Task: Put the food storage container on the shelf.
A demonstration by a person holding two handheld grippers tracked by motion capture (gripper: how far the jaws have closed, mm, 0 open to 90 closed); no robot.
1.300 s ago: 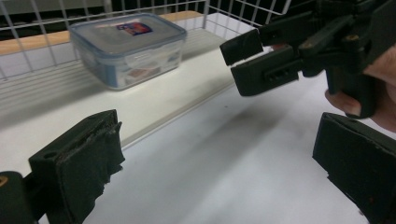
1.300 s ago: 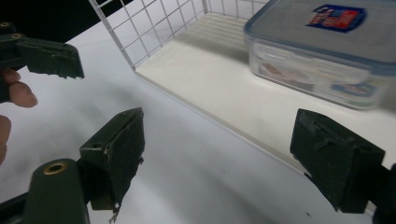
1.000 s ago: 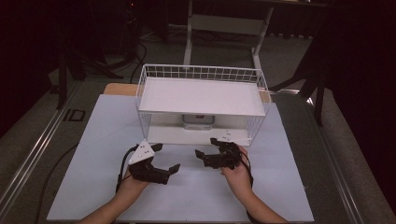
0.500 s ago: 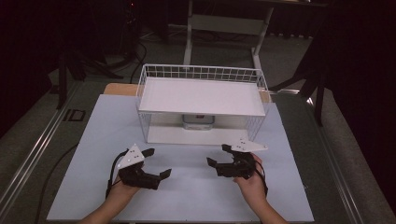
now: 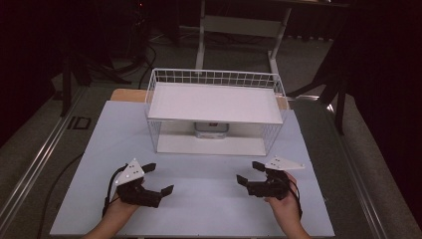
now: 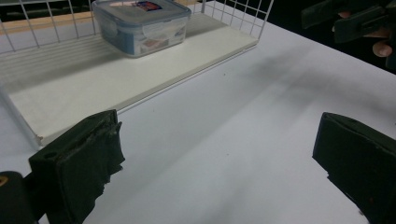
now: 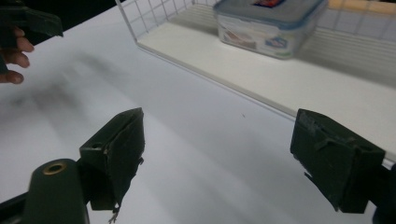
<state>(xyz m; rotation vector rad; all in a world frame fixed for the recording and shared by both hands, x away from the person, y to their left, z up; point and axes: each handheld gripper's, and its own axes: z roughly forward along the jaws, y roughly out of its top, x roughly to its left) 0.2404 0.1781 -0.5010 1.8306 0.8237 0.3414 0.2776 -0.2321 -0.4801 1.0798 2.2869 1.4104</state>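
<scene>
nearest the person, two hands rest on a pale table (image 5: 199, 209), each holding a black two-jaw tool. the left gripper (image 5: 158, 178) sits at the near left with its jaws spread wide and nothing between them; the right gripper (image 5: 247, 172) sits at the near right, well apart from it, jaws likewise wide and empty, the two tools angled toward each other. beyond them stands a white wire rack (image 5: 215, 115) with a flat white shelf on top and a white base board below. on the base board, toward the back, is a lidded plastic box (image 5: 211, 130). from above the box reads as a small grey shape under the shelf; the gripper views show it clearly as a clear container (image 6: 140, 24) with a blue-tinted clip lid and printed labels (image 7: 270, 25).
</scene>
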